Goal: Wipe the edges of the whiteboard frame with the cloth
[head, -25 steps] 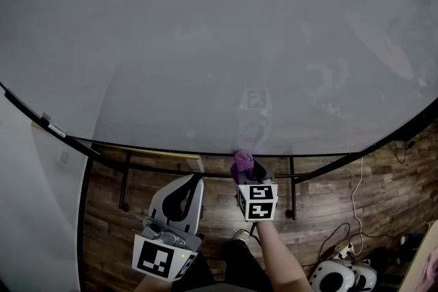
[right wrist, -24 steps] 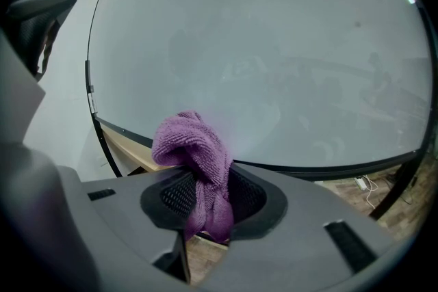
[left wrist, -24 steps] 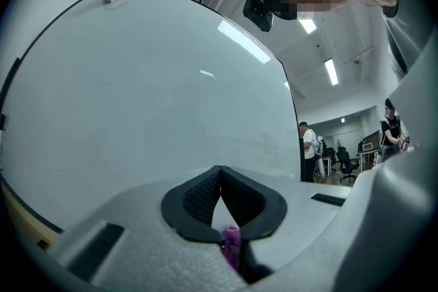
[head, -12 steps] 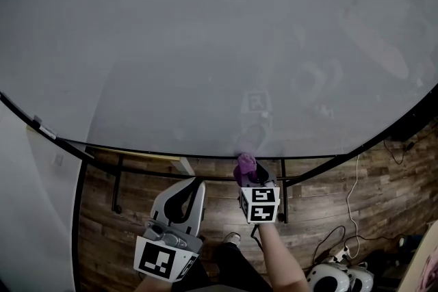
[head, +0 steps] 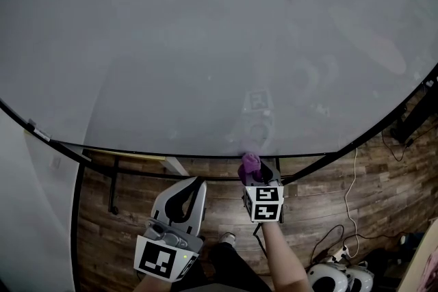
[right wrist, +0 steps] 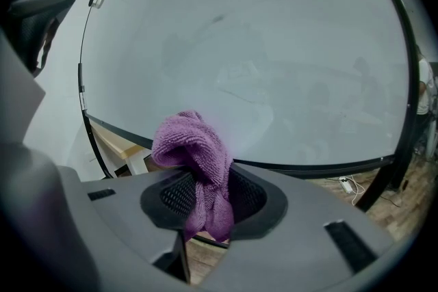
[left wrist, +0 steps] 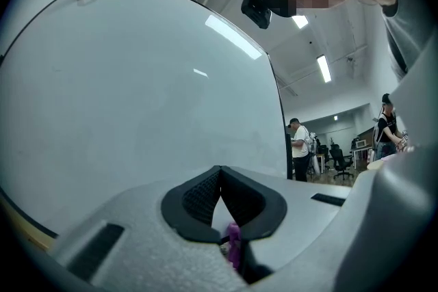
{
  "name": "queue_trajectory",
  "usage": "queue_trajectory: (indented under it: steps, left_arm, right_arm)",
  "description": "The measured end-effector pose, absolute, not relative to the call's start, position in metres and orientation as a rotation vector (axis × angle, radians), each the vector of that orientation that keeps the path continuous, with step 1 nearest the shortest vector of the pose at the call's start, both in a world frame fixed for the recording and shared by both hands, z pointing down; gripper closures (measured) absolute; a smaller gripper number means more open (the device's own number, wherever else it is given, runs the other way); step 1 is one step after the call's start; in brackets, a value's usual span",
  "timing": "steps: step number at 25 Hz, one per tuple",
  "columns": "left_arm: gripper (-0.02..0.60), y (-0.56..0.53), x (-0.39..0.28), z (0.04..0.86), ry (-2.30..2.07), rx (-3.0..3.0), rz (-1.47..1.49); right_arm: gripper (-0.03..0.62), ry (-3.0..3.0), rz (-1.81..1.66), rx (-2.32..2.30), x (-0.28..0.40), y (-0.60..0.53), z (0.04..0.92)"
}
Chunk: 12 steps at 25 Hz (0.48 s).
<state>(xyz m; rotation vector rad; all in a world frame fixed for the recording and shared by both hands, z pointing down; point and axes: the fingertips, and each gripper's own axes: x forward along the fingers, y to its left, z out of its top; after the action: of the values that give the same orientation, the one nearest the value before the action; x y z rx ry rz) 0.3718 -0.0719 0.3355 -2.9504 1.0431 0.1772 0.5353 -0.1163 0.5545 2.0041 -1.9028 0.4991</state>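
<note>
Plainly the whole job rests with the right gripper (right wrist: 205, 205), whose two dark ribbed jaws are pinched narrow on a bunched purple terry cloth (right wrist: 195, 154). The lower part of the cloth is trapped between the pads and its rounded wad sticks out beyond the tips toward the far side. In the head view that wad meets the thin black bottom edge of the frame (head: 171, 151) of the large glossy whiteboard (head: 205, 44), a little right of the middle of the edge. It looks to be touching the rail, though whether it presses firmly I cannot tell. The relation that counts is this: the cloth lies straight ahead of the jaws, and the rail's long axis runs left to right, square across the way the gripper points. So I judge the next stroke should be a sideways slide along the rail, not a push forward. Rail shows on both sides of the cloth, with the longer run to the left. The left gripper (head: 183, 193) hangs nearer the person and to the left, well apart from the board. Its jaws are closed tip to tip on nothing, so the right hand is the nearer one for wiping.
</note>
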Motion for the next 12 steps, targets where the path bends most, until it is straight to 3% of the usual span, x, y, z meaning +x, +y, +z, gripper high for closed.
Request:
queue_trajectory:
  steps: [12]
  left_arm:
    - [0.565, -0.06, 0.416, 0.334, 0.972, -2.969, 0.152]
  right_arm:
    - [0.48, -1.853, 0.512, 2.078, 0.591, -0.096, 0.555]
